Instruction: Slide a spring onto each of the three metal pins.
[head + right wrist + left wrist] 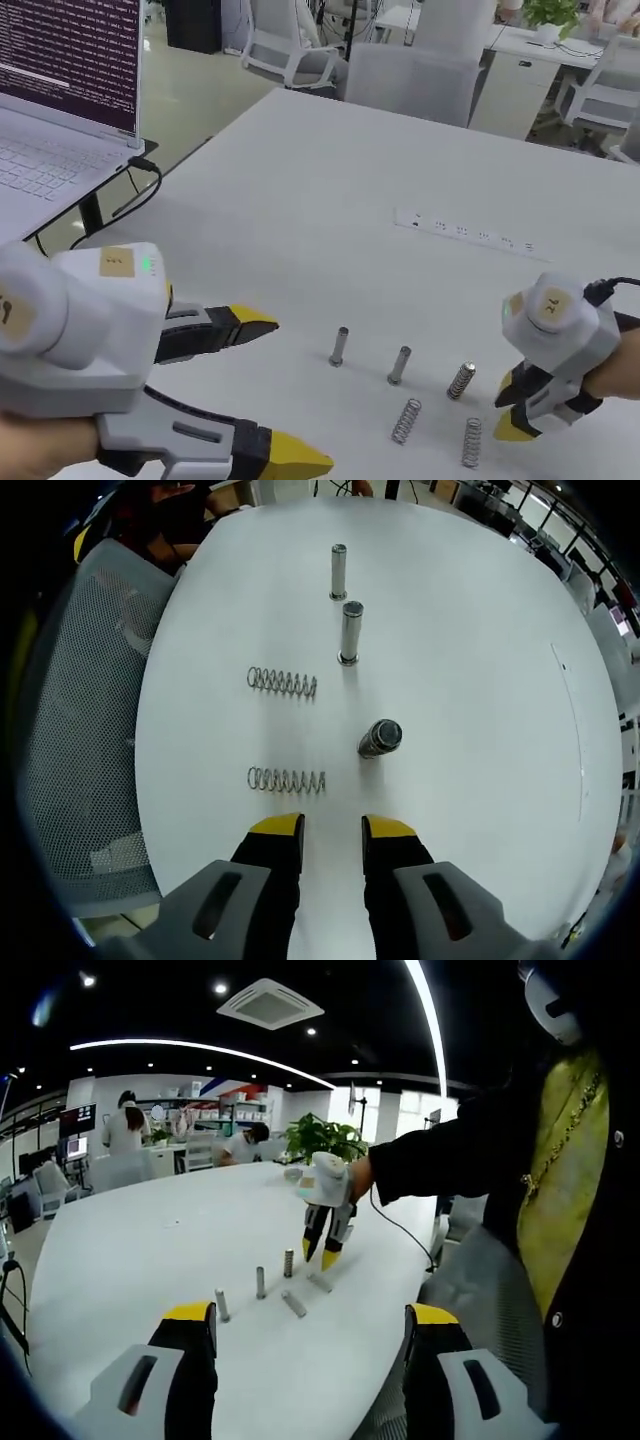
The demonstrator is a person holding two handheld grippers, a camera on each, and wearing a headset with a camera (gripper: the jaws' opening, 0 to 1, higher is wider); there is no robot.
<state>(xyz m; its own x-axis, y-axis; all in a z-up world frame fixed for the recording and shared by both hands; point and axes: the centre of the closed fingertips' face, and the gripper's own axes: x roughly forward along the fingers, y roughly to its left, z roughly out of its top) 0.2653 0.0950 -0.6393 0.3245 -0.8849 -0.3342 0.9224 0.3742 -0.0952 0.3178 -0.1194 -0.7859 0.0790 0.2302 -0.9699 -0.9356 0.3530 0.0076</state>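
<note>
Three metal pins stand in a row on the white table [300,200]: a bare pin [339,346], a second bare pin [400,364], and a third pin [461,380] with a spring round it. Two loose springs [406,421] [472,441] lie flat in front of them. My right gripper [512,408] hovers just right of the sprung pin [380,738], jaws a little apart with nothing between them; the near spring [287,779] lies left of its tips. My left gripper [280,390] is wide open and empty, left of the pins [222,1305].
A laptop [50,100] with a cable [140,190] sits at the far left. A white power strip [470,232] lies behind the pins. A mesh chair [70,730] stands by the table's near edge. Office chairs and desks are beyond the table.
</note>
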